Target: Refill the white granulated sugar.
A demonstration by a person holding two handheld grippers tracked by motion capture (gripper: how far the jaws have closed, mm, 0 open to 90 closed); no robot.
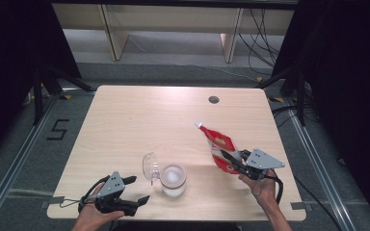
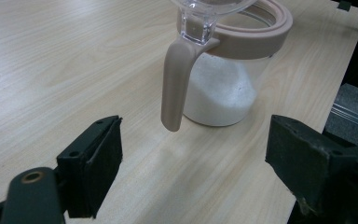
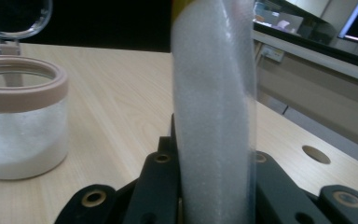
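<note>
One jar [image 1: 173, 180], one pouch [image 1: 220, 148] clamped in right tool [image 1: 236, 162].

The left gripper [image 1: 136, 189] rests low with jaws spread wide, while the right gripper [image 1: 235, 161] is clamped tight, raised.

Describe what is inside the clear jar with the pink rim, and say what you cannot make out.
The jar holds a white granular powder, heaped against one side and well below the rim. Its hinged lid stands open. What the powder is cannot be told.
</note>
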